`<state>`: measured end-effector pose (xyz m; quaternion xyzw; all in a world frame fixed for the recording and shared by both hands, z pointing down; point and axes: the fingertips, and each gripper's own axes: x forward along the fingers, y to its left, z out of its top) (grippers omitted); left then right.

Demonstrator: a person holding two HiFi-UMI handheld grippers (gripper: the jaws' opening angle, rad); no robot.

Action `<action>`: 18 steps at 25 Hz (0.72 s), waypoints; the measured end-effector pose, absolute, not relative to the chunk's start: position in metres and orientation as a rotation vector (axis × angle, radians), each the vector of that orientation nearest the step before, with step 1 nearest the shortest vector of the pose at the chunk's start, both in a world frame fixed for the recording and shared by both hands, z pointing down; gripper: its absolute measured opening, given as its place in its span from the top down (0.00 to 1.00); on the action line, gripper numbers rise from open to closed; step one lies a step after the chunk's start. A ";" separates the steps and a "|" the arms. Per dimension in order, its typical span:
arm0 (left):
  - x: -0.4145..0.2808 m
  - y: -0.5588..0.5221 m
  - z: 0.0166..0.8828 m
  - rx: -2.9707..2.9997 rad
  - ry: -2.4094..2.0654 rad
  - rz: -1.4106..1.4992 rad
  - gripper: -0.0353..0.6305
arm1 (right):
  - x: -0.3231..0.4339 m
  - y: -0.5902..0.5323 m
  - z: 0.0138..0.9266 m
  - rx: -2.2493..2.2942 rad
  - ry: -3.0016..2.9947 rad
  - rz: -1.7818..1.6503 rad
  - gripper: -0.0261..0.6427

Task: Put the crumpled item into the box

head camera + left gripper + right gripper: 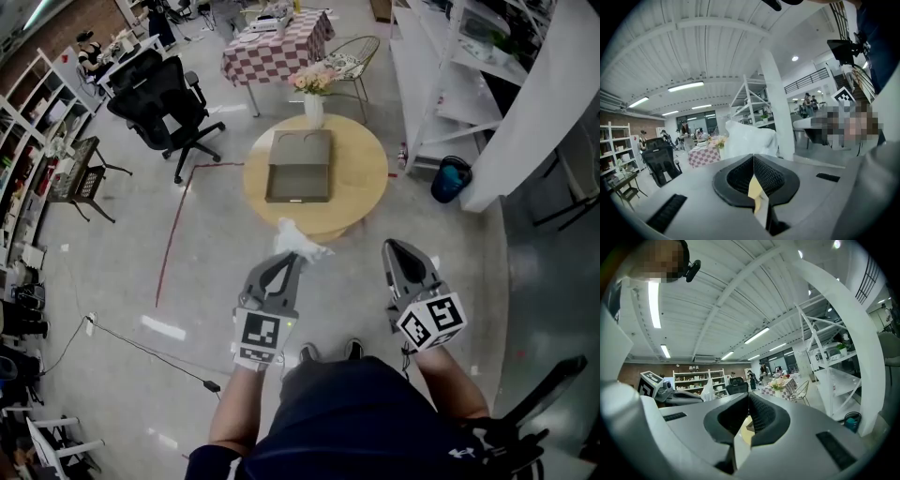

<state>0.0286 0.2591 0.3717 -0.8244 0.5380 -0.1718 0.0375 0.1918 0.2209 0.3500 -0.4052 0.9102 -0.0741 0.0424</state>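
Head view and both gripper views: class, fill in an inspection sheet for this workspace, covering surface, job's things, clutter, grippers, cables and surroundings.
Surface: round wooden table ahead of the person, on a grey floor.
Job's things: white crumpled item held in the air toward the table's near edge; open box on the table, looks empty.
Clutter: vase of flowers at the table's far edge.
Grippers: left gripper shut on the crumpled item; right gripper shut, empty.
Cables: black cable across the floor at left.
Surroundings: black office chair, checkered table, white shelving, blue bin.
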 end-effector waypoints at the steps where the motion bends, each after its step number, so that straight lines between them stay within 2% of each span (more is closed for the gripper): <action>1: 0.031 0.258 0.372 -2.525 1.661 -0.528 0.92 | 0.197 0.219 0.350 -1.239 2.785 -0.226 0.94; 9: 0.054 0.260 0.383 -2.515 1.722 -0.543 0.92 | 0.232 0.210 0.360 -1.248 2.795 -0.258 0.94; 18: 0.029 0.224 0.397 -2.539 1.732 -0.563 0.92 | 0.212 0.175 0.377 -1.272 2.803 -0.316 0.94</action>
